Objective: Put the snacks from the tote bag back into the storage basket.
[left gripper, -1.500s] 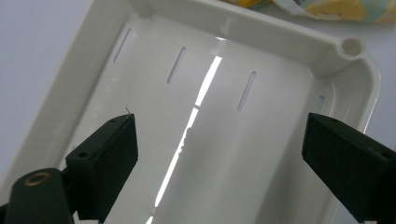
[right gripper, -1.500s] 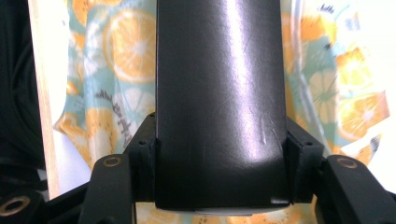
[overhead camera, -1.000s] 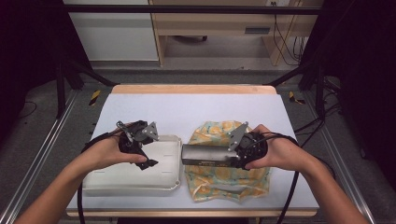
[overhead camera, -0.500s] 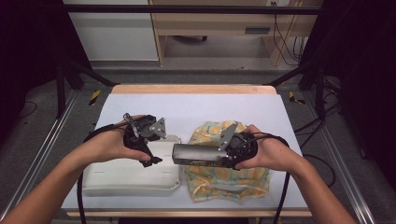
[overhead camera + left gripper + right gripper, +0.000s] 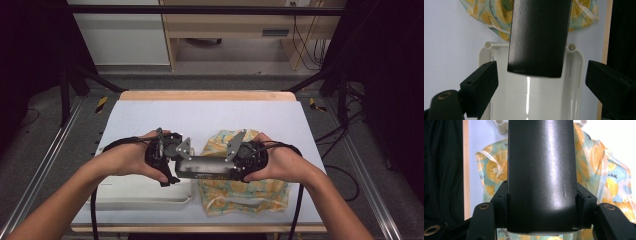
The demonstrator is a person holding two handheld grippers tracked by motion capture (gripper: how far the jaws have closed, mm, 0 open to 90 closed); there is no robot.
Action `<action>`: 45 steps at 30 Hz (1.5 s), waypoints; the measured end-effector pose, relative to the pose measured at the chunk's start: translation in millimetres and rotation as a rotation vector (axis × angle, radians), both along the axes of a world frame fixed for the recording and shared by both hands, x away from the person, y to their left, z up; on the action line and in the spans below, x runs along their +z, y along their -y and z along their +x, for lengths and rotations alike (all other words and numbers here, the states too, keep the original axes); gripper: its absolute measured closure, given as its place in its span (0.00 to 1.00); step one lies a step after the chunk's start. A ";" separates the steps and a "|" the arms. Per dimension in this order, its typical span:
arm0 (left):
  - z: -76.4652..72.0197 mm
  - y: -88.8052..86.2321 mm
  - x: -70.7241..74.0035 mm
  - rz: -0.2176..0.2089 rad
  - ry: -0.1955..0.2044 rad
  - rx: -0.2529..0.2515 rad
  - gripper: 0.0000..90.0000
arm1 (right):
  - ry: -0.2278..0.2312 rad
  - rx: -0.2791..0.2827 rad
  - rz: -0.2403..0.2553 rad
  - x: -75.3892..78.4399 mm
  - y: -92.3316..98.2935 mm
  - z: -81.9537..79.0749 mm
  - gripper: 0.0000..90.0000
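Note:
A long black case (image 5: 207, 168) is held level above the table, with my right gripper (image 5: 236, 166) shut on its right end. In the right gripper view the pads (image 5: 502, 202) press both sides of the case (image 5: 541, 175). My left gripper (image 5: 173, 167) is at the case's other end with its jaws wide open. In the left gripper view the case (image 5: 539, 37) ends in the gap of the left gripper (image 5: 541, 92) and clear space shows on both sides. Below lies a white tray (image 5: 574, 75).
A cloth with a fruit print (image 5: 245, 192) lies crumpled on the white table cover (image 5: 210, 115) under the right hand, next to the white tray (image 5: 145, 192). Cables trail from both grippers. Dark frame rails (image 5: 40, 165) flank the table.
The right gripper has carried the black case to the left, toward the tray. The left gripper has moved right to meet the case's free end. Both hands have come closer together.

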State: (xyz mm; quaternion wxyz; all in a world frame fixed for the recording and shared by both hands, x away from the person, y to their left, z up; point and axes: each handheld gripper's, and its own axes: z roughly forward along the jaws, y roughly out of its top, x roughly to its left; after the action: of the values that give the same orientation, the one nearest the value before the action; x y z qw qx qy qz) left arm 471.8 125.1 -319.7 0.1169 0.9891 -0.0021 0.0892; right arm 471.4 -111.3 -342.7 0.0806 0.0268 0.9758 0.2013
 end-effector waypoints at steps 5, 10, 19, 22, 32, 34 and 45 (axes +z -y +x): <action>0.8 3.5 -3.9 0.031 -0.010 -0.011 0.20 | 0.001 0.011 -0.011 -0.1 -4.0 -1.5 0.48; -0.1 10.2 -6.7 0.059 -0.026 -0.033 0.25 | 0.001 0.015 -0.014 0.4 -5.2 -1.8 0.48; 0.9 17.6 -11.1 0.079 -0.041 -0.046 0.33 | -0.003 0.027 -0.015 2.3 -7.5 -4.8 0.48; 1.5 19.9 -10.9 0.078 -0.052 -0.041 0.37 | -0.003 0.028 -0.020 3.0 -8.1 -6.3 0.48; 0.8 22.0 -12.3 0.099 -0.061 -0.053 0.46 | -0.001 0.038 -0.029 7.1 -10.4 -8.7 0.48; 1.1 21.2 -11.9 0.094 -0.065 -0.054 0.46 | -0.003 0.038 -0.023 8.0 -9.8 -8.4 0.48; 1.8 21.6 -16.4 0.109 -0.054 -0.054 0.45 | -0.007 0.029 -0.010 7.1 -8.3 -8.3 0.48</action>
State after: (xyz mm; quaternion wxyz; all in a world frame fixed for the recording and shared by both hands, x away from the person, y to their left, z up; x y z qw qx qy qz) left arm 473.5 103.5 -336.1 0.0654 0.9957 -0.0304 0.0589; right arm 463.1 -103.0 -335.6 0.0744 0.0132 0.9774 0.1974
